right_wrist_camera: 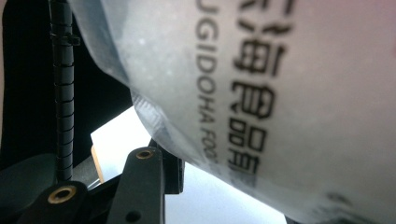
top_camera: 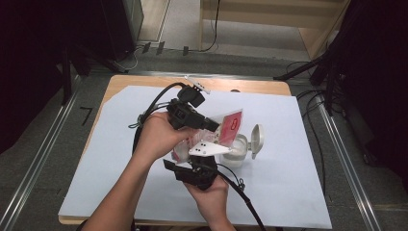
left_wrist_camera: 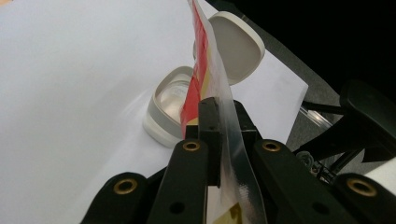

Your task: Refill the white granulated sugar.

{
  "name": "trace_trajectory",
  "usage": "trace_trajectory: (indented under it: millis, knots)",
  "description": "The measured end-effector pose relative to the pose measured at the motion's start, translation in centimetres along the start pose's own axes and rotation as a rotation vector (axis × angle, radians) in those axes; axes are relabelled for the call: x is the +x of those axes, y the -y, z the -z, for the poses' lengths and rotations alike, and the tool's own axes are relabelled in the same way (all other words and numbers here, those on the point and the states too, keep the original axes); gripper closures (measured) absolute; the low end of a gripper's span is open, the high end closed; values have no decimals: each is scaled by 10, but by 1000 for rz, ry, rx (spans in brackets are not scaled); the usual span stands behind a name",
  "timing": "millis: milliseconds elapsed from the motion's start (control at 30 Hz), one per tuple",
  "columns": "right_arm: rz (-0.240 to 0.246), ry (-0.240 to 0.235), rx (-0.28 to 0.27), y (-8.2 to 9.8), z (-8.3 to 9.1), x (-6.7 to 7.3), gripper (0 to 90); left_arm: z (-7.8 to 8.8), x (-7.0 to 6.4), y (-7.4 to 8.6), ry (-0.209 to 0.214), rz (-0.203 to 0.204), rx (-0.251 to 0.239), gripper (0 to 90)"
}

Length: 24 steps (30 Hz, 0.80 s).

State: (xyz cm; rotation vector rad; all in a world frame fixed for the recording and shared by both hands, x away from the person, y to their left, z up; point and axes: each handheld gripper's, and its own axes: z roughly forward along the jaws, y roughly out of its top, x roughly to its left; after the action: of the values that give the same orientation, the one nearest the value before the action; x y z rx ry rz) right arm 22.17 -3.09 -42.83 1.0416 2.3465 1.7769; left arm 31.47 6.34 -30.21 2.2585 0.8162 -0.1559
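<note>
Two hand-held tools on one food pouch, mid-bench.
Left tool (left_wrist_camera: 219, 116) pinched pouch (top_camera: 231, 126) edge above open white container (top_camera: 236, 150); right tool (top_camera: 204, 161) gripped the pouch's lower end.

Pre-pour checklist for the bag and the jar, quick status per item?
1. Left claw shut on the bag: ok, the jaws pinch its flat edge.
2. Right claw grip on the bag: cannot tell, the plastic lies right against its camera.
3. Jar open: ok, its lid stands flipped back.
4. Bag over the jar mouth: ok, the red end hangs just above it.
5. Bag end opened: cannot tell.
6. Jar upright on the white sheet: ok.
</note>
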Motion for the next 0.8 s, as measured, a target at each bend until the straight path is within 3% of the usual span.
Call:
trace_trajectory:
  millis: [800]
  knots:
    - [33, 16, 36, 10, -8, 0, 621, 12, 10, 15, 14, -6, 7, 888]
